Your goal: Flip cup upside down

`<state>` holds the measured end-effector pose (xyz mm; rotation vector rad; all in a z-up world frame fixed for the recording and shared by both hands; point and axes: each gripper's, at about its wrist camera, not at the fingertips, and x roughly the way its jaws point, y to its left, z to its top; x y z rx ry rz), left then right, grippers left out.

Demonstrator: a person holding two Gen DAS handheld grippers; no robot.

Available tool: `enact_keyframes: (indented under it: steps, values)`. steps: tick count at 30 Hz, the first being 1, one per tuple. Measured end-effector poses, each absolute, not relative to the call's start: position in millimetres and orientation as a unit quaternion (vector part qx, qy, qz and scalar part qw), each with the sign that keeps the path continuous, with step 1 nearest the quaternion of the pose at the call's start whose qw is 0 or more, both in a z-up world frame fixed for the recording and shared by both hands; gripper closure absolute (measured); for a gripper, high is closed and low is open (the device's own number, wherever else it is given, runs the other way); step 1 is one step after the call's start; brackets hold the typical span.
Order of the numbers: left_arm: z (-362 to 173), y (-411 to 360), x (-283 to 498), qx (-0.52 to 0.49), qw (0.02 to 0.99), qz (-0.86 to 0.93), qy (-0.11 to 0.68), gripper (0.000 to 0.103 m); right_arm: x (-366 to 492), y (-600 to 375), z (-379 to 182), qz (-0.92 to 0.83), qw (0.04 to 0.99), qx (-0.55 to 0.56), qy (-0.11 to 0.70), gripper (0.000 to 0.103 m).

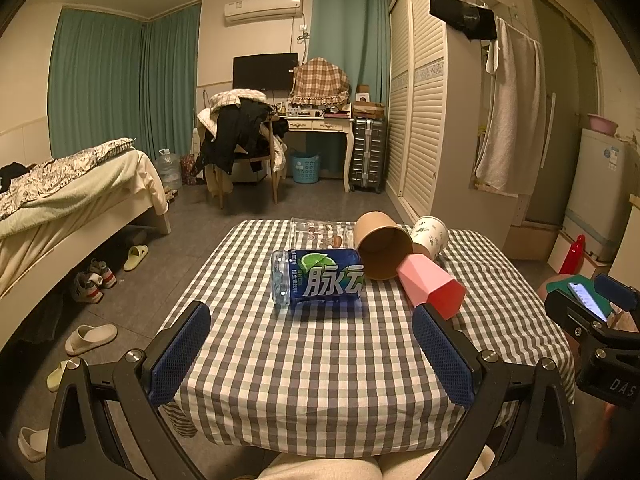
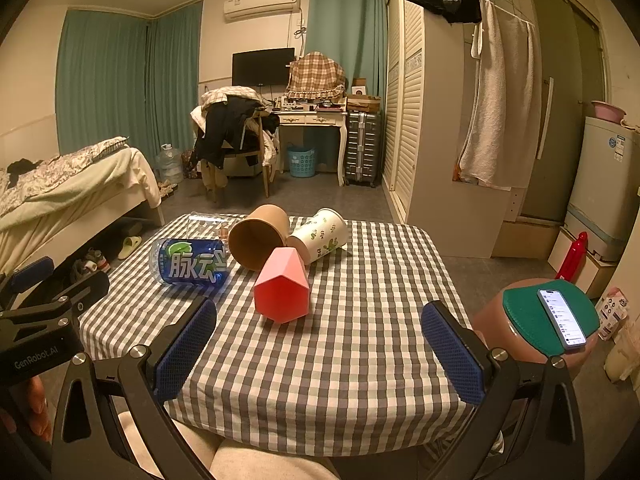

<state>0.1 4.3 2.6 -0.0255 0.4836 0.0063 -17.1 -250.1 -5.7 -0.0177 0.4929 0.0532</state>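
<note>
Pink faceted cup lies on its side mid-table on the checked tablecloth, dead ahead at 12 o'clock of the right gripper, whose tongs are spread and hold nothing. Its far end touches the brown paper cup at 11 o'clock; the leaf-print paper cup is at 1 o'clock, the blue bottle at 9. A clear cup behind is hard to make out. Left gripper is spread too, empty.
</note>
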Motion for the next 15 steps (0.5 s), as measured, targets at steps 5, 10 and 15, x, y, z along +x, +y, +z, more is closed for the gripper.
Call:
enact_keyframes:
  steps: [5, 10, 15]
  values:
    - [2.4, 4.1, 0.2, -0.013, 0.971, 0.004, 0.24, 0.0, -17.6, -249.9, -6.8, 0.026, 0.969, -0.009, 0.244, 0.0]
    - [2.5, 4.2, 0.3, -0.013, 0.971, 0.004, 0.24, 0.0, -17.8, -249.7, -7.2, 0.027, 0.969, -0.009, 0.245, 0.0]
    - [2.6, 4.4, 0.4, -0.014, 0.97, 0.003, 0.241, 0.0, -19.0, -246.8, -10.6, 0.027, 0.969, -0.011, 0.246, 0.0]
